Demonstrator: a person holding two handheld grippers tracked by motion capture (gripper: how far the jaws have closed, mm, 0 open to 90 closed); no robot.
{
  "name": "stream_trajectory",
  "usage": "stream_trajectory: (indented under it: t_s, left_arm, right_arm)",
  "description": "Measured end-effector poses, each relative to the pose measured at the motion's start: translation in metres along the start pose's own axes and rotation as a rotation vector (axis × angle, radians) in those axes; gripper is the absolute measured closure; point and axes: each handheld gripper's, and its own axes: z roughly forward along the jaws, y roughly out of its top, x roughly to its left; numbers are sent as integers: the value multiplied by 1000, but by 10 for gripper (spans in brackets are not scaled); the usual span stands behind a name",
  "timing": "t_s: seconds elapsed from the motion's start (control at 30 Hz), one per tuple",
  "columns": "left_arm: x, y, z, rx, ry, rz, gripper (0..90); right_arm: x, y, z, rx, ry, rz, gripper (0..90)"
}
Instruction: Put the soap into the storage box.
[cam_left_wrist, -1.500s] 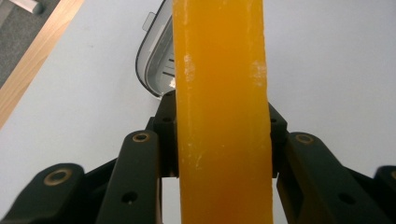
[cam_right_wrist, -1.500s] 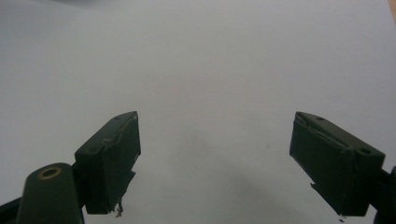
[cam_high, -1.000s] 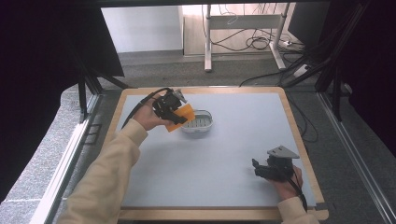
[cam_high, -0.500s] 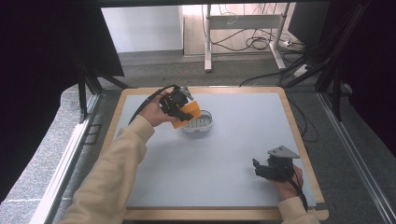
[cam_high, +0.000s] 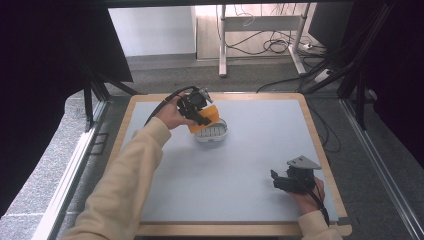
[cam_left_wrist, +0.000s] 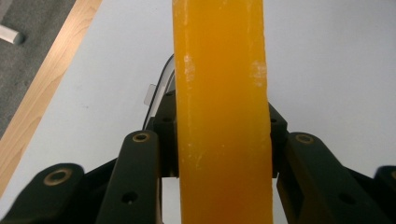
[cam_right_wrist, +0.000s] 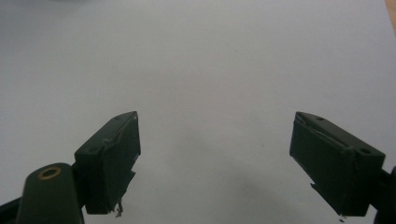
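A translucent orange bar (cam_high: 212, 116) hangs tilted just over a small white slotted dish (cam_high: 214, 133) at the far left-middle of the grey table. My left gripper (cam_high: 200, 117) is shut on the bar, pads pressing both of its sides. In the left gripper view the orange bar (cam_left_wrist: 222, 88) runs up between the jaws of the left gripper (cam_left_wrist: 220, 133), and a rim of the dish (cam_left_wrist: 159, 91) peeks out behind it. My right gripper (cam_high: 280, 181) rests near the front right, held still. The right gripper (cam_right_wrist: 215, 140) stands open over bare table.
The grey table surface (cam_high: 260, 150) has a wooden border (cam_high: 320, 145). A cable trails from the left gripper toward the far left corner. Beyond the table is floor with a desk frame and cables.
My left gripper has carried the orange bar a little to the right and away, ending above the white dish. The right gripper has not moved.
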Motion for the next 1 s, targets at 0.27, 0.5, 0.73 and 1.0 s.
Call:
stream_trajectory:
  t_s: [0.27,0.5,0.73,1.0]
  left_arm:
    - [9,4,12,9,-23,6,619]
    - [13,9,23,40,-44,40,619]
    - [18,17,33,48,-59,60,619]
    - [20,20,48,58,-75,71,619]
  right_arm:
    - [-1,0,0,-3,-1,3,163]
    - [-1,-1,1,2,-3,3,163]
    - [-2,-1,1,6,-1,7,164]
    - [-3,-1,1,5,-3,8,163]
